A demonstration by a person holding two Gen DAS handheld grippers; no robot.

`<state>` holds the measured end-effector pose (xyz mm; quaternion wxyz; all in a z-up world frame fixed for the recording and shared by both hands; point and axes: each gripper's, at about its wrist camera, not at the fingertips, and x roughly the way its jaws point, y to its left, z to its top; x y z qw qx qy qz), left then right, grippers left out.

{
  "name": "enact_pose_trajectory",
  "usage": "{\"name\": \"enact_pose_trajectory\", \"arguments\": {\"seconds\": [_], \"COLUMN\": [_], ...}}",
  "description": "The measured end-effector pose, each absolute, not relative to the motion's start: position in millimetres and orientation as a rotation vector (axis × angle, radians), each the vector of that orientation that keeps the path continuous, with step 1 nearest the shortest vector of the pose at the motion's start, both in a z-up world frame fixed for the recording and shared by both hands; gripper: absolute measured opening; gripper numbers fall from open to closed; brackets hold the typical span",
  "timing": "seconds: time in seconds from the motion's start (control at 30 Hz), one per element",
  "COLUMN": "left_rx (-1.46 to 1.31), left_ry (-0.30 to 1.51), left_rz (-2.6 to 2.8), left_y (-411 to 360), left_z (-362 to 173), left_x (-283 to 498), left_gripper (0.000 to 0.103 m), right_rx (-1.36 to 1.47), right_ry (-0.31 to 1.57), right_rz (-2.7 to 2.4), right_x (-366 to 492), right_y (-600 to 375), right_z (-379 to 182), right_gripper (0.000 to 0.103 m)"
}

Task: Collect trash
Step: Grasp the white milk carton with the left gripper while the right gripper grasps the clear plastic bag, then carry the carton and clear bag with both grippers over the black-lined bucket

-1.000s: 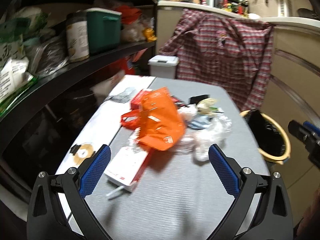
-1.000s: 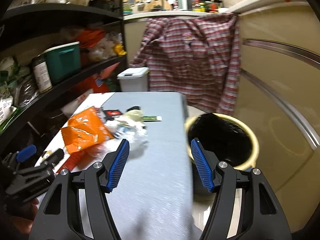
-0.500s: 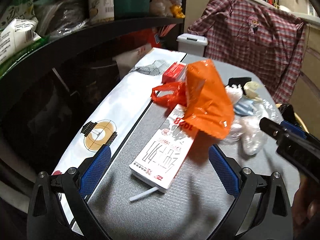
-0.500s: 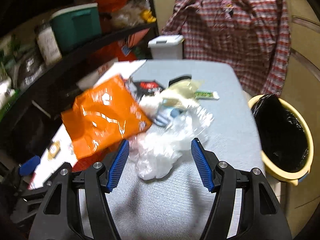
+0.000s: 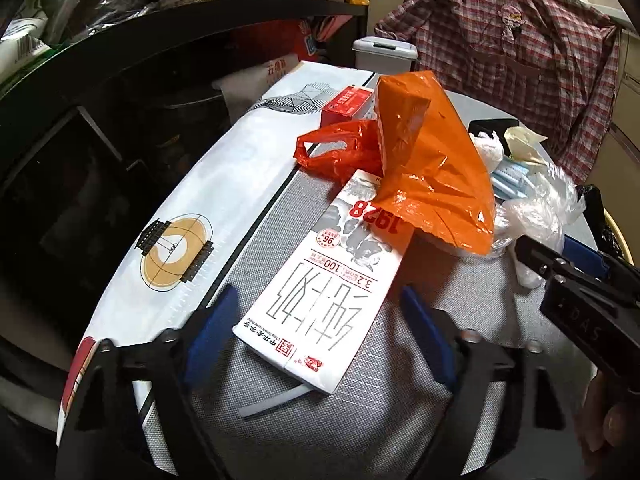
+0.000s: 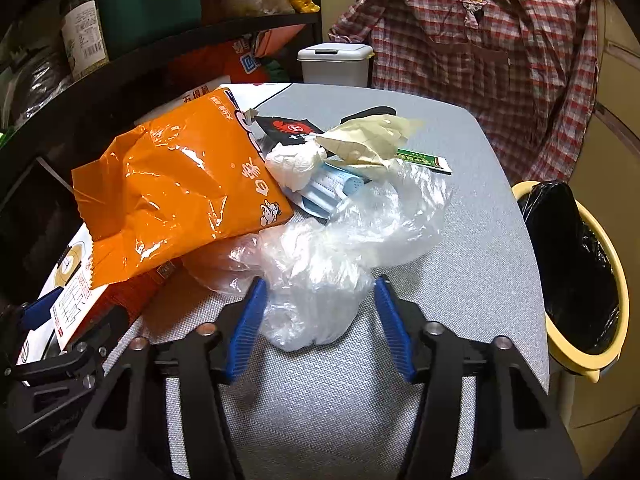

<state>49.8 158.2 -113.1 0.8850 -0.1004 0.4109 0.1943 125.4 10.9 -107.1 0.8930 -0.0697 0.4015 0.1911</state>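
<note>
A pile of trash lies on the grey table [image 6: 472, 240]. A white milk carton [image 5: 320, 284] with a loose straw lies flat, partly under an orange snack bag [image 5: 436, 168]. My left gripper [image 5: 320, 320] is open, its jaws on either side of the carton's near end. The orange bag [image 6: 176, 196] also shows in the right wrist view, beside a clear plastic bag [image 6: 332, 272], a blue face mask [image 6: 328, 192], a white tissue [image 6: 296, 164] and crumpled cream paper [image 6: 368, 140]. My right gripper [image 6: 320, 320] is open around the near end of the clear bag.
A yellow bin with a black liner [image 6: 576, 272] stands off the table's right edge. Dark shelves [image 5: 120, 52] with jars and packets run along the left. A small white lidded bin [image 6: 334, 64] and a hanging plaid shirt [image 6: 480, 60] are behind the table.
Both grippers have moved forward and down to the pile. The left now straddles the milk carton; the right has swung left from the bin and now straddles the clear bag.
</note>
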Motion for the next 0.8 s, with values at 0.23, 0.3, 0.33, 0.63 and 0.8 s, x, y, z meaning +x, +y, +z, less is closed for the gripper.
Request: {"name": "enact_pose_trajectory", "arguments": {"seconds": [0.23, 0.3, 0.33, 0.63, 0.8], "left_rx": [-0.227, -0.231, -0.233, -0.223, -0.201], "left_ry": [0.839, 0.827, 0.817, 0.718, 0.66], "left_rz": [0.4, 0.395, 0.392, 0.4, 0.416], "left_y": [155.8, 154.5, 153.8, 144.3, 137.2], "left_z": [-103.4, -98.2, -93.9, -57.4, -38.0], "left_x": [43.1, 39.2, 35.8, 8.8, -1.3], "left_gripper": [0.057, 0.054, 0.054, 0.05, 0.05], "right_rx": [-0.145, -0.146, -0.146, -0.114, -0.092], "right_ry": [0.794, 0.775, 0.766, 0.705, 0.672], "right_rz": [0.398, 0.399, 0.399, 0.381, 0.353], "right_x": [118.2, 113.1, 110.0, 84.2, 73.3], "right_y": [5.1, 3.1, 1.8, -23.8, -44.9], "right_z": [-92.1, -83.4, -79.4, -47.5, -33.5], "right_gripper": [0.039, 0.038, 0.038, 0.038, 0.038]}}
